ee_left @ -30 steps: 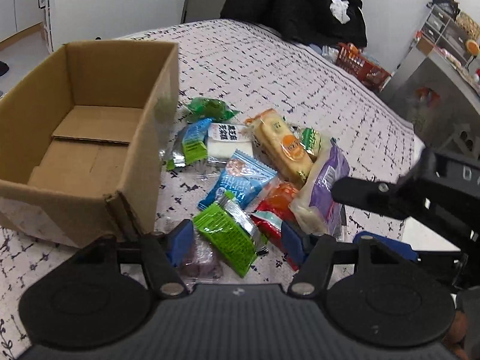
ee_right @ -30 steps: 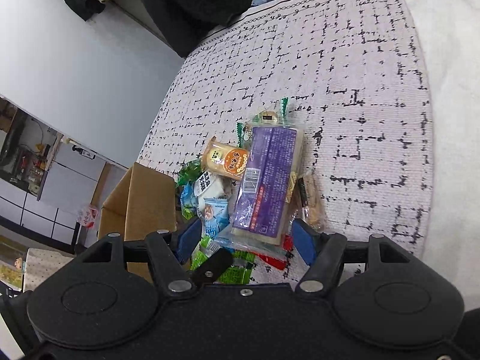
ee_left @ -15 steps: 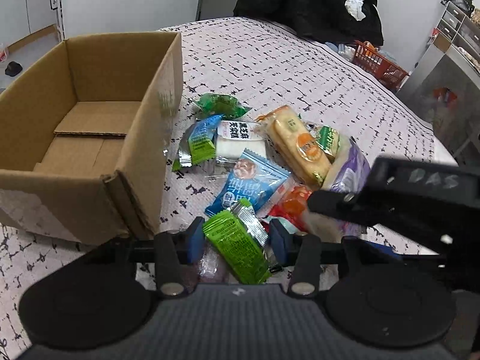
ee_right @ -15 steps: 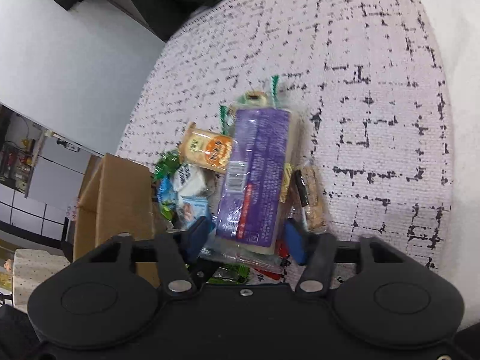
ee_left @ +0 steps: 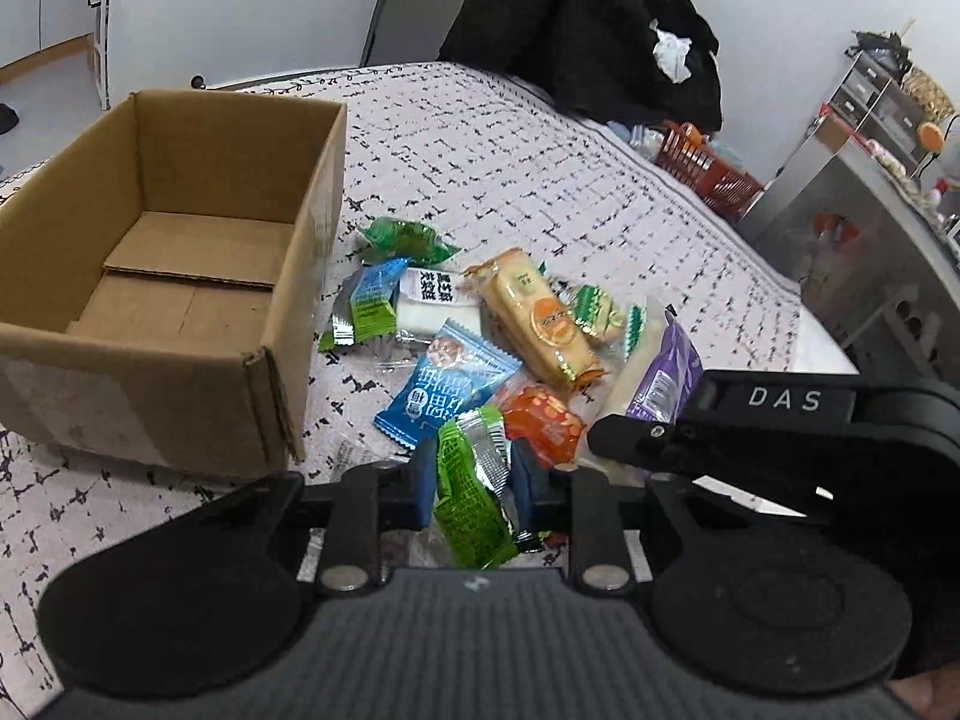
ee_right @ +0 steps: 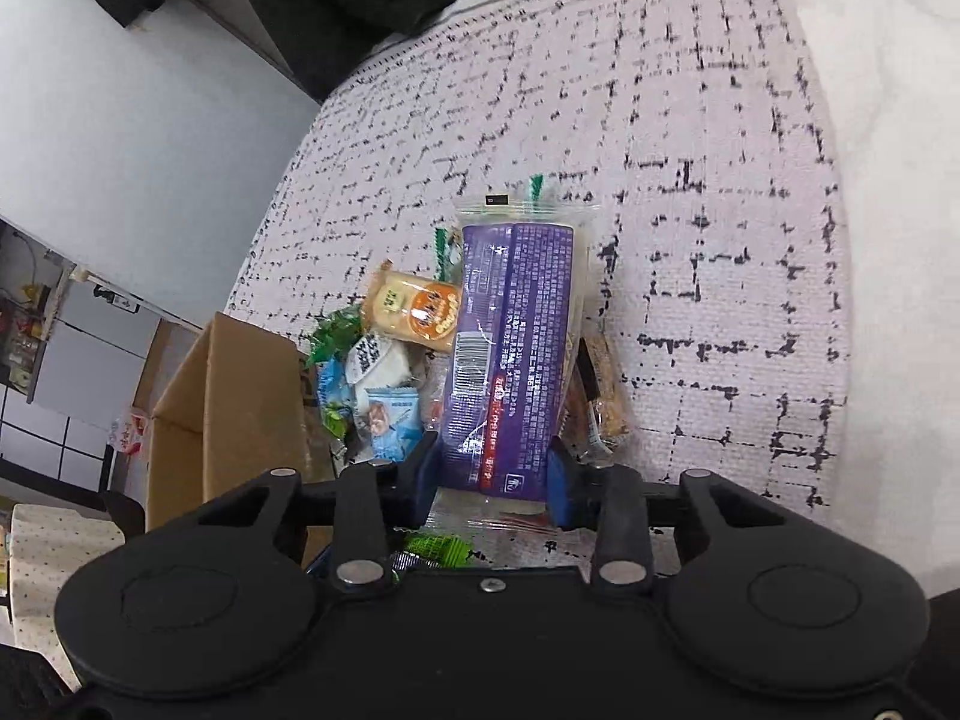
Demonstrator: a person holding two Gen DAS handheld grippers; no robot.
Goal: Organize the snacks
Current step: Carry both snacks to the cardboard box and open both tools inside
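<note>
A heap of wrapped snacks lies on the patterned bedspread beside an open cardboard box (ee_left: 120, 384), whose inside is bare. My left gripper (ee_left: 474, 480) is shut on a green snack packet (ee_left: 465, 516) at the heap's near edge. My right gripper (ee_right: 495, 474) holds a long purple packet (ee_right: 516, 324) by its near end; the jaws are still closing and both blue pads touch its sides. Still in the heap are a blue packet (ee_left: 447, 384), an orange-labelled cake (ee_left: 534, 318), a red-orange packet (ee_left: 543, 420) and a cereal bar (ee_right: 600, 396).
The box (ee_right: 234, 408) stands left of the heap. A red basket (ee_left: 708, 174) and dark clothes (ee_left: 588, 30) lie at the bed's far end. A metal cabinet (ee_left: 840, 240) stands past the right edge. Bare bedspread (ee_right: 690, 180) stretches beyond the snacks.
Both pairs of jaws have narrowed. The left closed on the green packet, the right closed in on the purple packet. The right gripper now reaches further across the left wrist view.
</note>
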